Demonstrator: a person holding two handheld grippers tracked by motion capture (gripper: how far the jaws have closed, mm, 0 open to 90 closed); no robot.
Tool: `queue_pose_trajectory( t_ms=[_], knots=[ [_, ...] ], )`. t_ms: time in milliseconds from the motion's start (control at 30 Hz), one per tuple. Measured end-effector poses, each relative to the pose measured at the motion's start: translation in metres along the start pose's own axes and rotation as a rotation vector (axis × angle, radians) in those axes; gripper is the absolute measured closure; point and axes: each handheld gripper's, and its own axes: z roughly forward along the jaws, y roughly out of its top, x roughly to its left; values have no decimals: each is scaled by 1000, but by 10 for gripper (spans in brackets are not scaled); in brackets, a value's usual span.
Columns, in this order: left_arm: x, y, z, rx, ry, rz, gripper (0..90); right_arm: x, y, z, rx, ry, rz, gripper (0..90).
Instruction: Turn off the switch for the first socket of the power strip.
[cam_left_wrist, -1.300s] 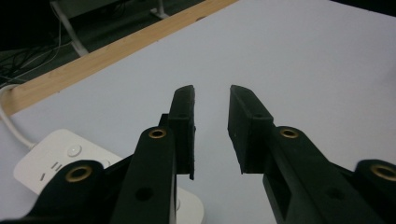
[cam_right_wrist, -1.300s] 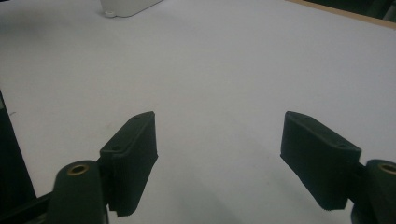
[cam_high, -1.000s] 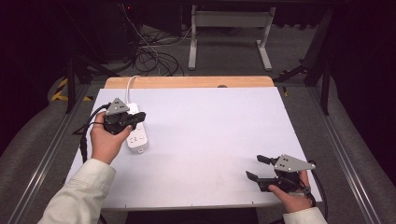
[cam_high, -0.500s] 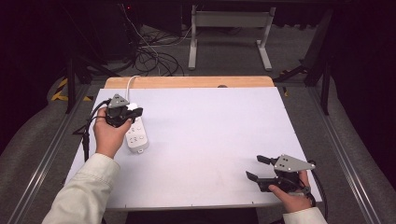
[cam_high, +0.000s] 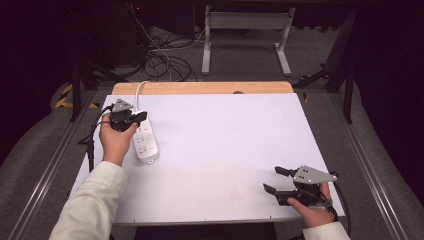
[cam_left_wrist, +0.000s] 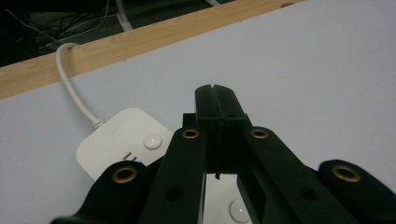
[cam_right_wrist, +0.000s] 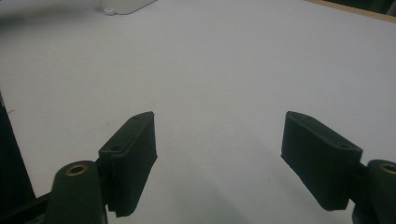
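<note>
Over the last second the left gripper (cam_high: 131, 119) had travelled up the left of the frame, from the middle of the white plastic power strip (cam_high: 142, 142) to its far, cord end. Its 2 jaws were pressed together with nothing between them, hovering above the strip's round button (cam_left_wrist: 153, 140), likely to press it. The strip lay at the centre left of the white table (cam_high: 225, 150). The right gripper (cam_high: 278, 180) had stayed at the lower right, jaws spread wide and empty.
</note>
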Motion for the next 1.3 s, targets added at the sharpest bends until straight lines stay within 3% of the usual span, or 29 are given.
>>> queue_pose_trajectory(
  t_ms=[400, 700, 867, 1033, 1300],
  knots=[
    [13, -9, 19, 11, 16, -16, 900, -1, -1, 2, 7, 2, 14, 266],
    [17, -13, 28, 18, 30, -4, 900, -2, -2, 2, 10, 3, 24, 265],
    [26, -18, 32, 25, 50, -28, 900, -2, -3, 1, 6, 3, 23, 264],
    [28, -21, 37, 54, 81, -23, 900, -2, -3, 1, 10, 5, 23, 264],
    [28, -22, 41, 54, 85, -27, 900, -2, -3, 2, 10, 6, 23, 263]
  ],
)
